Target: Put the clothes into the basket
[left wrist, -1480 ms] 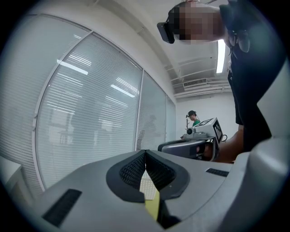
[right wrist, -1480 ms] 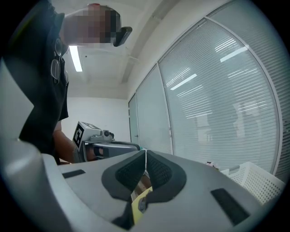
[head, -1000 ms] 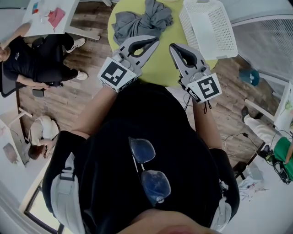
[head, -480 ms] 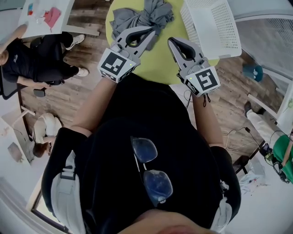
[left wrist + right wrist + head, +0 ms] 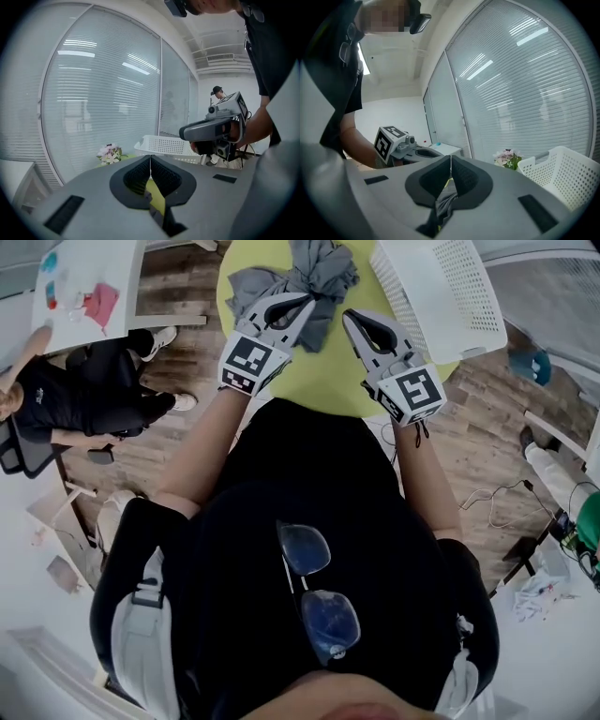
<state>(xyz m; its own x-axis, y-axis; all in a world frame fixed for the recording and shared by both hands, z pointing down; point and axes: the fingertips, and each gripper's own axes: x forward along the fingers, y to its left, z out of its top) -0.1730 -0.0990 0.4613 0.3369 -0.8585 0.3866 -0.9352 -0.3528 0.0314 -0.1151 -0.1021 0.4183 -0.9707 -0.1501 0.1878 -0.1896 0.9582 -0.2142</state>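
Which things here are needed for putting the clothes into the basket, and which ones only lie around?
For the job: heap of grey clothes, white perforated plastic basket, round yellow-green table.

Only lying about: small bunch of pink flowers, white desk with coloured papers.

Basket [image 5: 445,292] partly beyond top edge

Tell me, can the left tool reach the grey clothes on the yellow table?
Probably yes: the shut left tool hangs right at the grey clothes, nothing between them, but it must open first.
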